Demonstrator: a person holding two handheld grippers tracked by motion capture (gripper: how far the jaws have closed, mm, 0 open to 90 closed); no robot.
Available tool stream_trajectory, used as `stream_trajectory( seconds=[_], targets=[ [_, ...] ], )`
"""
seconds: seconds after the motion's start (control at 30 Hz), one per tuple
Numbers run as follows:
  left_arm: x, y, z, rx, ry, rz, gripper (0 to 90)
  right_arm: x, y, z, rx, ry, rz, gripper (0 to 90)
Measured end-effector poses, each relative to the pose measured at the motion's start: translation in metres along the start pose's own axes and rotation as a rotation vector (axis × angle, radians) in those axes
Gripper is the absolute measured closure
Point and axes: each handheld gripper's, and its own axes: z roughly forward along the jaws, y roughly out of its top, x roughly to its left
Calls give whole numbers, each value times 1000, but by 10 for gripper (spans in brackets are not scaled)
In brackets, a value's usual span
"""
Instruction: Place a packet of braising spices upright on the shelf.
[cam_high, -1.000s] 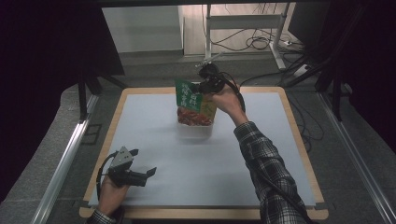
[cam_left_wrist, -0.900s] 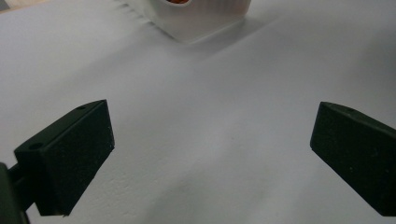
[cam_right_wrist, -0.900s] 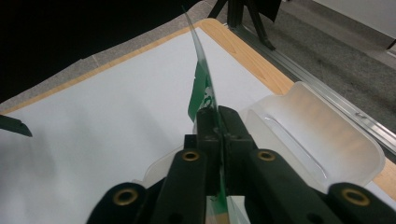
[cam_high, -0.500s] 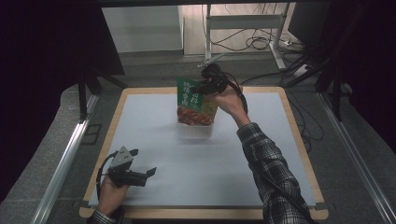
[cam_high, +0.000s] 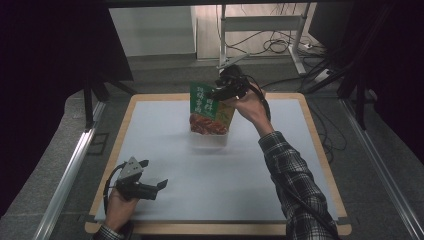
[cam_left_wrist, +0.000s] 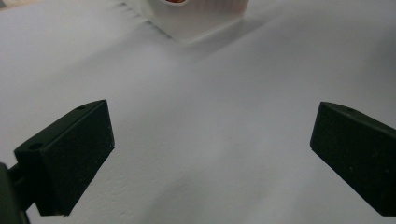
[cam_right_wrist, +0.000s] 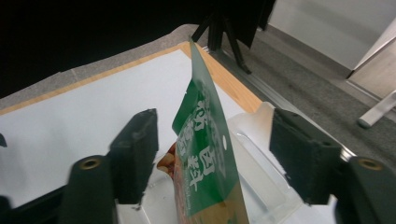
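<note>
- The pouch (cam_high: 210, 110) stands upright in a clear tub (cam_high: 209, 138) at the far middle of the mat (cam_high: 250, 170); in the high view its green top shows above the tub and its red printed lower part sits down inside.
- The right gripper (cam_high: 218, 91) is at the pouch's top edge. In the right gripper view the pouch (cam_right_wrist: 208, 154) rises between the two jaws, which stand spread with a gap on each side, so nothing is pinched.
- The step in hand looks like either letting go after seating the pouch or lining up to grip it; the pictures alone do not settle which.
- If letting go: lift the right gripper straight up along the pouch's plane, keeping both jaws off the film, so the pouch is not dragged out or tipped.
- If gripping: centre the top edge between the jaws first, since it sits nearer the left-hand jaw in that view, then close on the sealed green band, not the soft body.
- The tub (cam_right_wrist: 261, 154) is light and clear; a sideways pull could slide or tip it, so keep the motion vertical.
- The left gripper (cam_high: 150, 187) rests low at the near left of the mat, jaws wide apart and empty, well apart from the tub (cam_left_wrist: 196, 18). It could come over to steady the tub wall if the pouch leans.
</note>
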Motion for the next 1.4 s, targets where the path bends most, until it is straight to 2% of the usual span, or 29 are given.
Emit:
stream_trajectory(
  seconds=[0.23,0.33,0.57,0.97,1.4],
  targets=[
    [0,0,0,2,1,0,0,1,-3,-6,-8,-3,-8,177],
    [0,0,0,5,0,0,0,2,-4,-8,-17,1,13,112],
    [0,0,0,6,-1,-1,0,2,-8,-17,-57,-1,26,55],
    [-1,0,1,11,1,8,0,8,-18,-27,-62,-14,12,0],
    [-2,1,1,11,-1,17,0,8,-34,-38,-62,-20,26,0]
  ],
)
